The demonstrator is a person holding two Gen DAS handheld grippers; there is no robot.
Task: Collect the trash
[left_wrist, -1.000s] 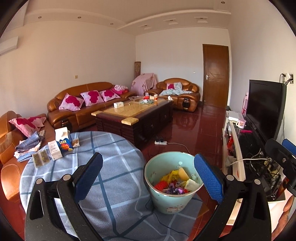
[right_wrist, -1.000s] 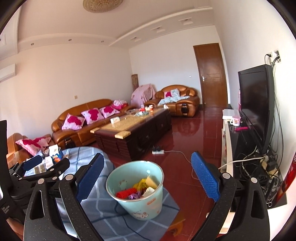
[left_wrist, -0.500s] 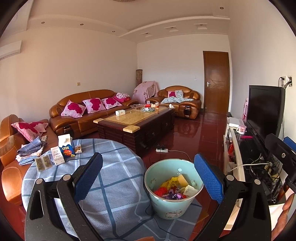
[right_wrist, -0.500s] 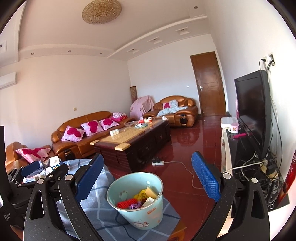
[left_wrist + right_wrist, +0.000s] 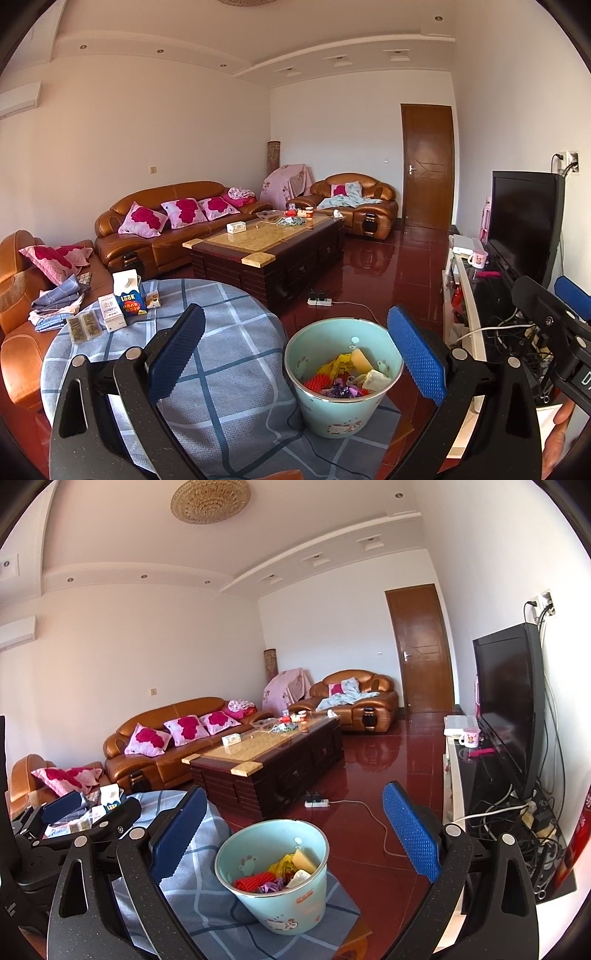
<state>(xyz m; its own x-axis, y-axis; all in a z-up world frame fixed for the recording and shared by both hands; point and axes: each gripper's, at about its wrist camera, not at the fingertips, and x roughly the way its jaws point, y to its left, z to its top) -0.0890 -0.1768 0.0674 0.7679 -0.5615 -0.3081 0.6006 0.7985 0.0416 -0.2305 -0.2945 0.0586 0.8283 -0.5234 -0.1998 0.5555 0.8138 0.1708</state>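
A pale green bin [image 5: 338, 410] holding coloured trash [image 5: 347, 374] stands beside the round table with a blue checked cloth [image 5: 229, 369]; it also shows in the right wrist view [image 5: 284, 904]. A blue milk carton [image 5: 127, 295], small white boxes [image 5: 112, 314] and flat packets [image 5: 83, 326] sit at the table's far left. My left gripper [image 5: 295, 352] is open and empty, raised above the table and bin. My right gripper [image 5: 291, 830] is open and empty above the bin. The left gripper [image 5: 88, 812] shows at the left of the right wrist view.
A dark wooden coffee table [image 5: 269, 247] with clutter stands mid-room. Brown leather sofas [image 5: 166, 225] line the left and far walls. A TV [image 5: 524, 225] on a low stand [image 5: 461, 295] with tangled cables is at the right. A power strip [image 5: 319, 302] lies on the red floor.
Both grippers have risen and tilted upward, so more ceiling shows and the bin sits lower in view. Both stayed open and empty.
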